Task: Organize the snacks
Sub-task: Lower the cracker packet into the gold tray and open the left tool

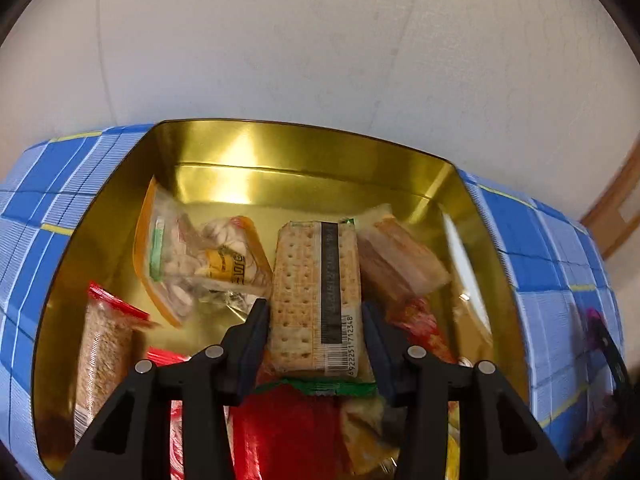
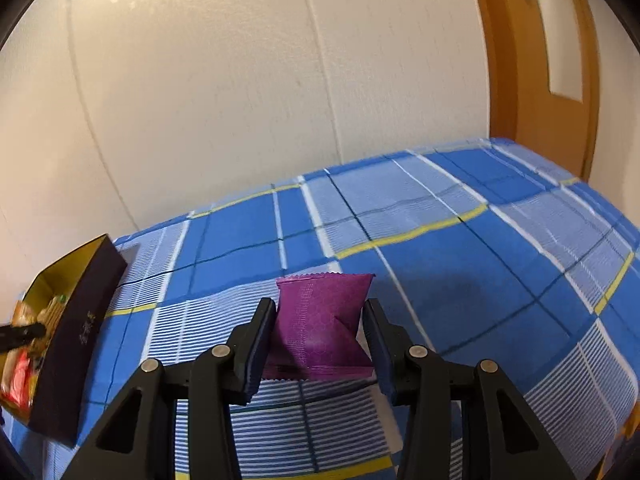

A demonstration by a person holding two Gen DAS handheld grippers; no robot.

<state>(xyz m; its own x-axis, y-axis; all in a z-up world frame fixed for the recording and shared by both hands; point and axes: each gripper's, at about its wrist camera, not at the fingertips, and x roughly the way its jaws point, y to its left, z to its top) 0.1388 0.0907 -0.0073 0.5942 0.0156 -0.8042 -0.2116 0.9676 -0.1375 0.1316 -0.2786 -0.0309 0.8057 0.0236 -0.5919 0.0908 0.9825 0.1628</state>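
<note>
In the left wrist view my left gripper (image 1: 316, 312) is shut on a cracker pack (image 1: 314, 296) with a barcode strip and holds it inside a gold-lined tin (image 1: 248, 156), over other snacks. In the tin lie a clear bag of nuts with orange edges (image 1: 200, 260), a red-topped wafer pack (image 1: 104, 344), a brown biscuit pack (image 1: 400, 260) and red packets (image 1: 288, 432). In the right wrist view my right gripper (image 2: 320, 320) is shut on a purple snack packet (image 2: 324, 320) just above the blue checked cloth (image 2: 460, 248). The tin (image 2: 76, 328) shows at far left, dark outside.
The tin stands on a table covered by the blue checked cloth (image 1: 36, 208), against a cream wall (image 2: 200, 100). A wooden door (image 2: 540, 60) is at the right. My left gripper's tip (image 2: 24, 332) reaches into the tin in the right wrist view.
</note>
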